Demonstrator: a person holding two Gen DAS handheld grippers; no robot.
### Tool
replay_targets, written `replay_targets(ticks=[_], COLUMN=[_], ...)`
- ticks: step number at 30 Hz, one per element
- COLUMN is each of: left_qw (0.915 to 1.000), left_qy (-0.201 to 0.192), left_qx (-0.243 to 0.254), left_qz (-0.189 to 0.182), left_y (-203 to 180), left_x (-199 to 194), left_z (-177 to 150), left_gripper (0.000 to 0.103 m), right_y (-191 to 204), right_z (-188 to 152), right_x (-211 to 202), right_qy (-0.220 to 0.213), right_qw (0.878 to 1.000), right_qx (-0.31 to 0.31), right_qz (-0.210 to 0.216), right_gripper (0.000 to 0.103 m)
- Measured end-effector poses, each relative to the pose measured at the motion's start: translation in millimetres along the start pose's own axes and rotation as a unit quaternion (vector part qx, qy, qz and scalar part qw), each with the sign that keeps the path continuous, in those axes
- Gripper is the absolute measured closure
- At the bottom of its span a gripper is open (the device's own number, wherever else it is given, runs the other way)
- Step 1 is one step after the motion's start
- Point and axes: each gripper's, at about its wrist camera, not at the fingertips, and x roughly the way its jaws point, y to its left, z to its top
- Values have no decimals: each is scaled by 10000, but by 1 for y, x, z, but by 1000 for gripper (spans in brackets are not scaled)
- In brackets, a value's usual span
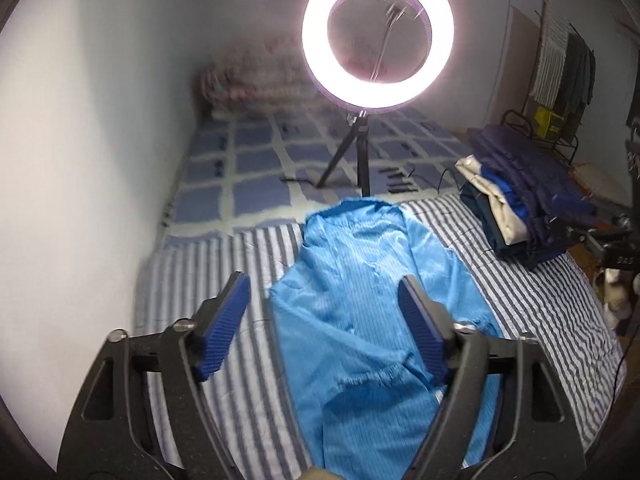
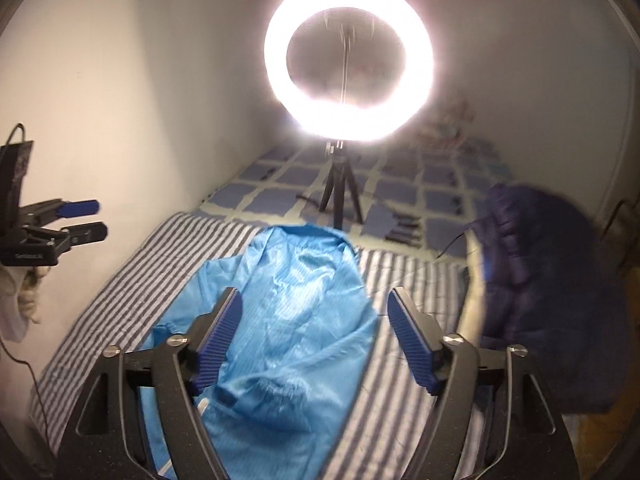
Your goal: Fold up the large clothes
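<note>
A shiny light-blue garment (image 1: 368, 312) lies lengthwise on the grey-and-white striped sheet (image 1: 192, 280), its sides folded in and its collar end toward the ring light. It also shows in the right wrist view (image 2: 292, 312). My left gripper (image 1: 324, 296) is open and empty above the garment's left side. My right gripper (image 2: 314, 312) is open and empty above the garment's right edge. The left gripper also shows at the left edge of the right wrist view (image 2: 86, 220), held above the bed.
A lit ring light (image 1: 378, 36) on a small tripod (image 1: 356, 152) stands behind the garment on a blue checked cover (image 1: 248, 168). A pile of folded dark-blue clothes (image 1: 532, 196) lies at the right. The wall (image 1: 80, 160) bounds the bed's left side. A clothes rack (image 1: 560, 68) stands far right.
</note>
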Motion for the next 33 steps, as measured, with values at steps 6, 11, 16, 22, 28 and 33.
replay_targets(ticks=[6,11,16,22,28,33], left_qw=[9975,9923,9872,9831,9793,9816], left_qy=[568,901,1182,1565,1737,1742], left_qx=[-289,-655,-775,-494,-392,-158], left_qz=[-314,-541,-741,-813,-967,-763], left_y=[30,52,58,48,38,26], left_x=[102,171,228,278,305,314], left_z=[9,17,31,40,47,56], left_gripper=[35,35,35,35,45,78], right_y=[-33,-50,-66,-78,-84,-83], right_z=[-4,0,8,11,12,20], right_x=[107,168,213,250,280,290], right_qy=[587,869,1078,1247,1418,1396], right_qw=[9977,9950,9917,9865,9783,9774], right_qx=[211,308,436,552,789,814], right_qz=[248,395,544,911,1286,1363], right_gripper=[50,50,50,50,50,69])
